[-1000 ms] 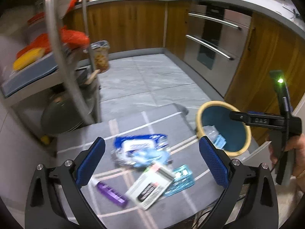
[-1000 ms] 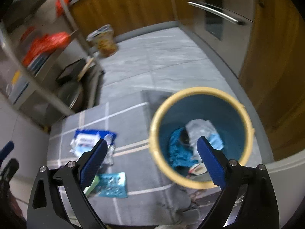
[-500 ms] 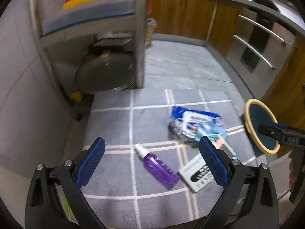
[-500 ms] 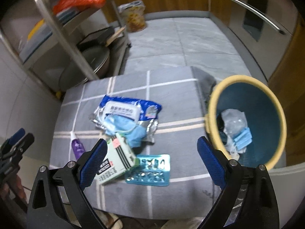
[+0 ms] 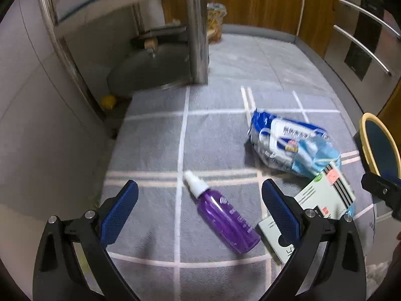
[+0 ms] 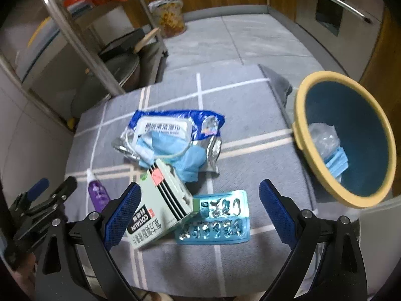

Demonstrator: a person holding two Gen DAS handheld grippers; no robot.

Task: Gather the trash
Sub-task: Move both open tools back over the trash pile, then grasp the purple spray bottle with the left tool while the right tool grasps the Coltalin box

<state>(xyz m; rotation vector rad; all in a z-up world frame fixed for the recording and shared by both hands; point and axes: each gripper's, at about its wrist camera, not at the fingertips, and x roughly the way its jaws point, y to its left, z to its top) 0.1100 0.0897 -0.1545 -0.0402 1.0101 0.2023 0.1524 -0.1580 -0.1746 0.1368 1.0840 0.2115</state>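
1. The left tongs (image 5: 199, 209) are released and empty, jaws spread wide, hovering low over the purple spray bottle (image 5: 221, 214), which lies on its side in the lower middle of the left wrist view. The bottle sits between the jaws, so it looks like the next thing to be picked.
2. The right tongs (image 6: 198, 212) are also released and empty, above the white medicine box (image 6: 160, 205) and the blue blister pack (image 6: 218, 222) in the lower centre of the right wrist view. The box rests partly on the pack.
3. A blue wipes packet (image 6: 173, 128) with a blue face mask (image 6: 179, 155) on it lies at mid-frame on the grey checked surface (image 6: 250, 115).
4. The bin (image 6: 351, 135), at the right edge, is tilted toward the surface and already holds scraps, probably so trash can be dropped in with a short reach.
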